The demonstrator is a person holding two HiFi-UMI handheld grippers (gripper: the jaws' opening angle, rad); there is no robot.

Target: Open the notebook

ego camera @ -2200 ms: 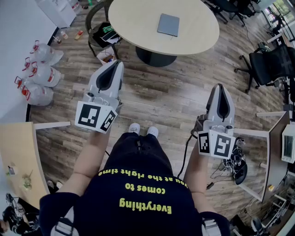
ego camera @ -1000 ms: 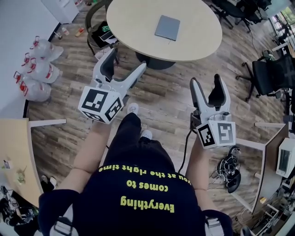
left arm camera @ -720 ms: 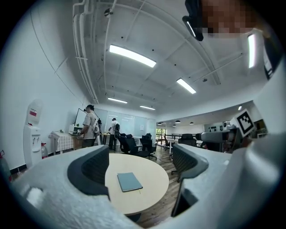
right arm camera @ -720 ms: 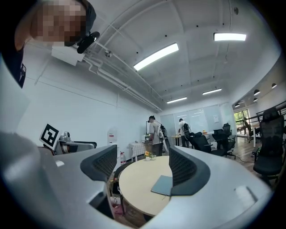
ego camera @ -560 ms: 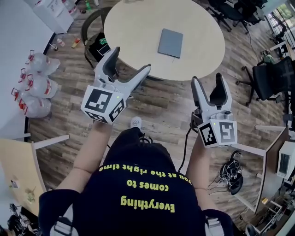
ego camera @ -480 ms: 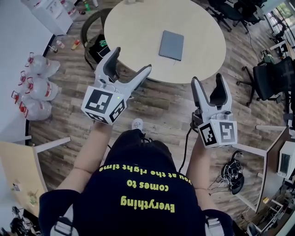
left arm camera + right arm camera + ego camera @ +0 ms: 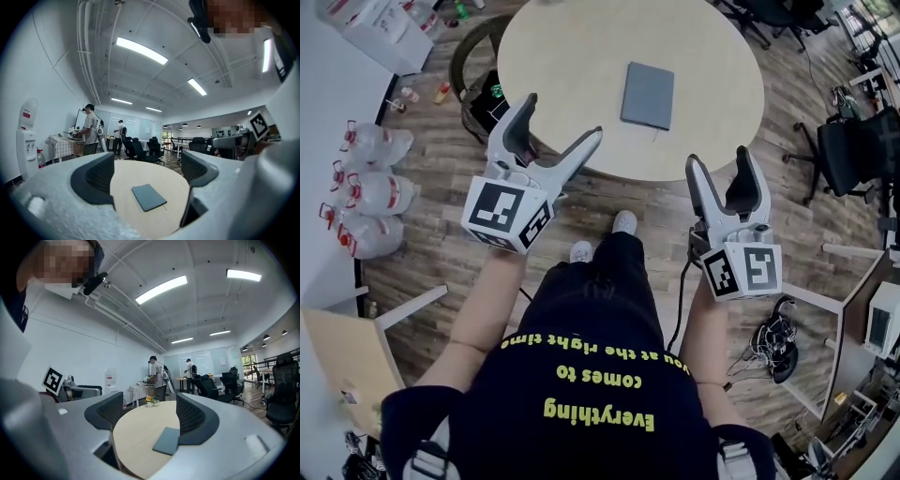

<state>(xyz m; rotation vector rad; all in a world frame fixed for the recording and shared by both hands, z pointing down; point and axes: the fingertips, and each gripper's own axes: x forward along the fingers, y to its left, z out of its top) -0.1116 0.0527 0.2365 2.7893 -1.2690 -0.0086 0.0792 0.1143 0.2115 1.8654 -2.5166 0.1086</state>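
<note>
The left gripper (image 7: 562, 116) has its fingers spread wide; they have just been opening, and there is only air between them. The right gripper (image 7: 719, 157) stands nearly as wide, empty too. Both are held level, near the rim of the round table (image 7: 581, 56). The grey notebook (image 7: 648, 95) lies closed and flat on the tabletop, ahead of both pairs of fingers and well apart from them. Out past the left fingers, water jugs (image 7: 370, 192) sit on the floor.

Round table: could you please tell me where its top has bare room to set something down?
The table is bare all around the closed notebook: widest between it and the left rim, narrower toward the right rim. A small flower pot occupies the far edge.
</note>
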